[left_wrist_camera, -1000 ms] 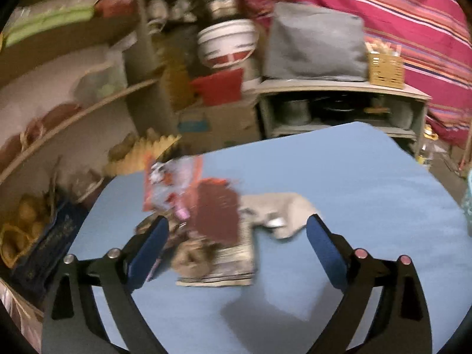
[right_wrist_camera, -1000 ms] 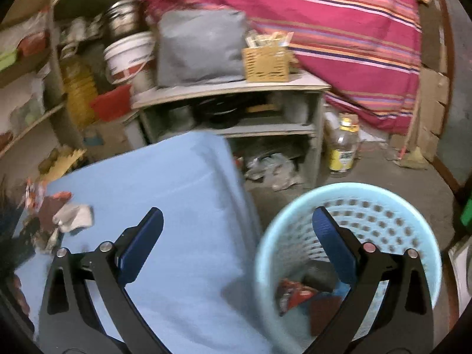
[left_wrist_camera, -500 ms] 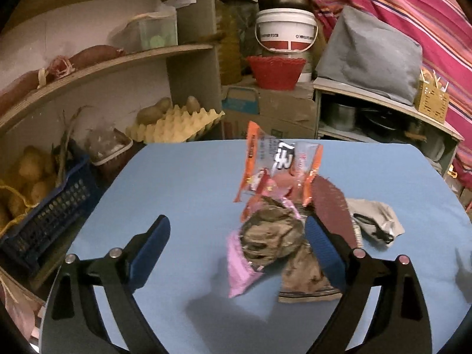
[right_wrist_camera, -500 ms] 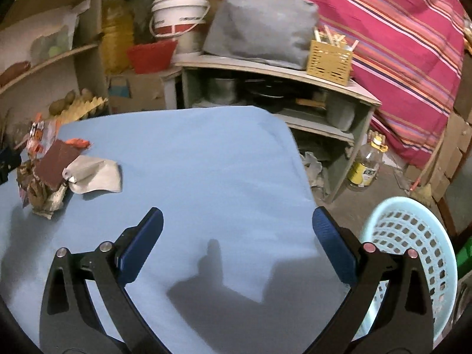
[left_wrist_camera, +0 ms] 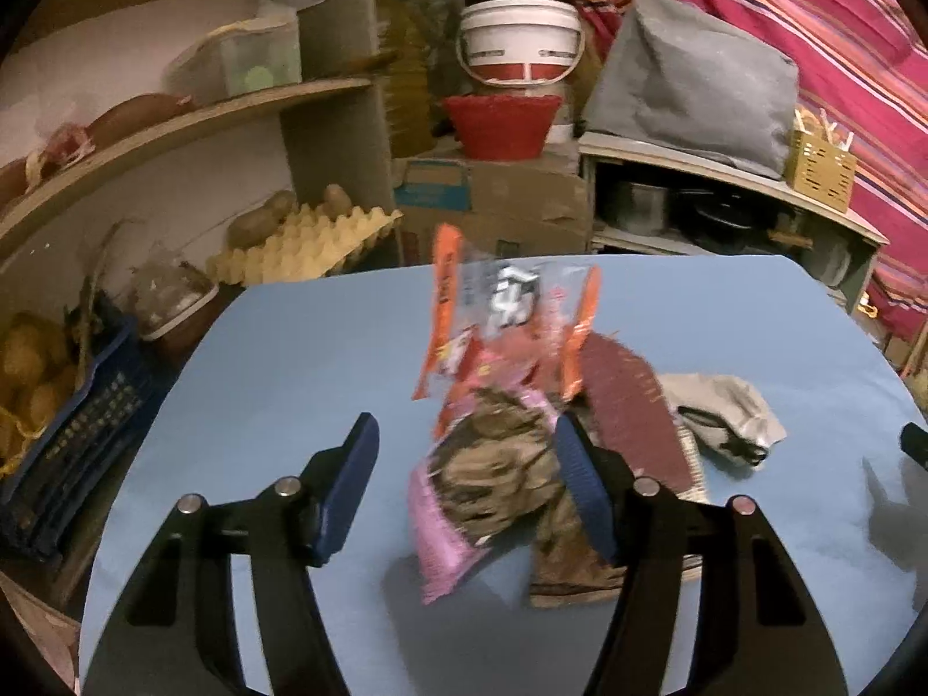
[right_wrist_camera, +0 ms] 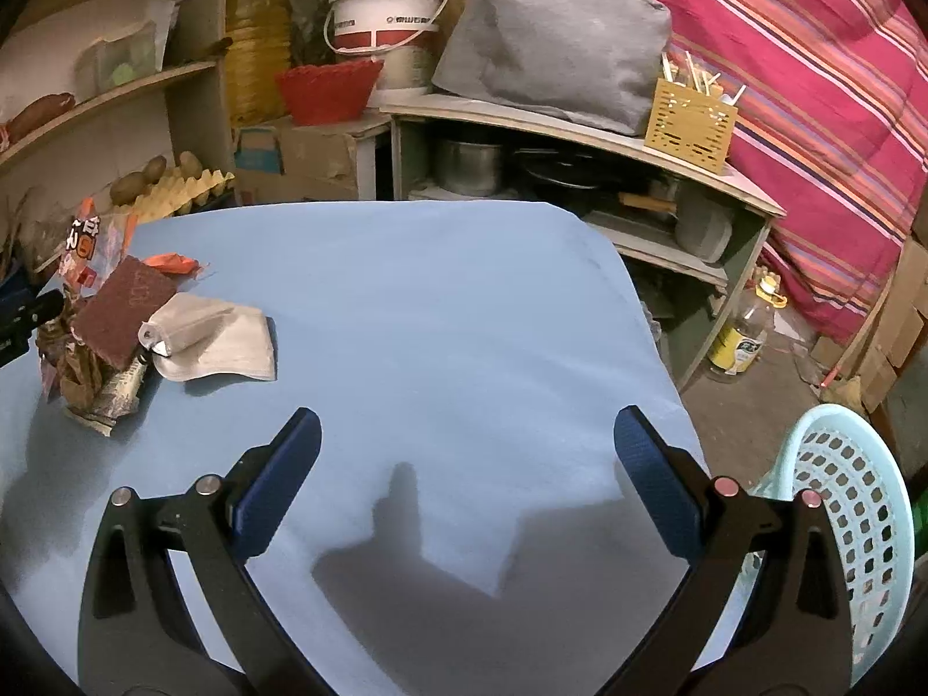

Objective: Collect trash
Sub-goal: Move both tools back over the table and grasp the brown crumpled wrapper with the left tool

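Left gripper (left_wrist_camera: 464, 470) has neared the trash pile (left_wrist_camera: 499, 464), jaws closing; right gripper (right_wrist_camera: 467, 464) gapes over blue table (right_wrist_camera: 435, 319).

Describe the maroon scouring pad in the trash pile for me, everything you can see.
The maroon scouring pad is a flat, coarse, roughly rectangular sheet. It lies tilted on top of the trash pile on the blue table, overlapping the crumpled brown wrappers, with the grey mask touching its right edge. Neither tool is touching it.
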`<state>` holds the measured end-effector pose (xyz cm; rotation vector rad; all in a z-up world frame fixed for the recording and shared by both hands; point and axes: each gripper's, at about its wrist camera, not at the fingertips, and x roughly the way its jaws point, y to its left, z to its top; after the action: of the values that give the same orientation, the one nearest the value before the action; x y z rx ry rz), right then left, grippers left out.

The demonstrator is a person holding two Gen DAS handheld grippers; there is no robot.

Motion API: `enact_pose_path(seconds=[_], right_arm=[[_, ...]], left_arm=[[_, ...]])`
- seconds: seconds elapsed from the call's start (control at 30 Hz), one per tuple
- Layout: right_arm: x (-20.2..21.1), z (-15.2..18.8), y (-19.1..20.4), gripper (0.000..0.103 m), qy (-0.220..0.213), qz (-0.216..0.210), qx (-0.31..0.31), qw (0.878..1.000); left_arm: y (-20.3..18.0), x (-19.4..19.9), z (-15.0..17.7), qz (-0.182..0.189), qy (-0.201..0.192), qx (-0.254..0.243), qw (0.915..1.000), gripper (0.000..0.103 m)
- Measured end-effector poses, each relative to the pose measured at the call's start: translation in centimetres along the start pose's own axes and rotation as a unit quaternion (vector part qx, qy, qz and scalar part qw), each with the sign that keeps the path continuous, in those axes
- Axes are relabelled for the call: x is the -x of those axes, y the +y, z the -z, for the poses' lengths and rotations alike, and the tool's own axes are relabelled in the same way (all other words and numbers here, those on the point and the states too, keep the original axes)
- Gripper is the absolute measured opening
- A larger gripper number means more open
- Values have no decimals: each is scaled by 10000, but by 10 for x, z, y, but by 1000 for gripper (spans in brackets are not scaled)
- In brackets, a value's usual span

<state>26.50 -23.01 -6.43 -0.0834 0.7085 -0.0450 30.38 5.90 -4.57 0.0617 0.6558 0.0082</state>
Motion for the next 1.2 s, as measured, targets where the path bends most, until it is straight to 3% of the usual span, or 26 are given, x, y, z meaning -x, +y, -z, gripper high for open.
enact_pose_path(seconds=[0.13, 0.2, 0.33, 0.4, 0.57, 0.87, 1.2], right_arm=[[-2, -1, -3, 98, 5, -29, -48, 10000], [-1, -2, -6, 98, -6, -51, -128, 9999], [1, -4, -11, 98, -37, -136, -292, 9995], [3, -5, -12, 98, -42, -146, -305, 9994], [5, -5, -12, 98, -42, -146, -246, 9996], [9, -7, 0, 98, -100, -219, -133, 9996], [14, -10, 55, 98, -151, -489, 311, 9982]], left_arm=[[-14, -9, -4, -51, 104, -186, 9998, 62], [-16, -15, -4, -16, 231, -171, 9996, 53], [-14, -24, -6, 32, 355, -30, 9994, 50], [-10, -27, -7, 143, 406, 85, 9990, 37], [-9, -33, -5, 255, 483, 140, 9984, 34], [2, -2, -15, 205, 150, 154, 9996, 33], [28, 57, -28, 377, -308, 364, 9981, 33]])
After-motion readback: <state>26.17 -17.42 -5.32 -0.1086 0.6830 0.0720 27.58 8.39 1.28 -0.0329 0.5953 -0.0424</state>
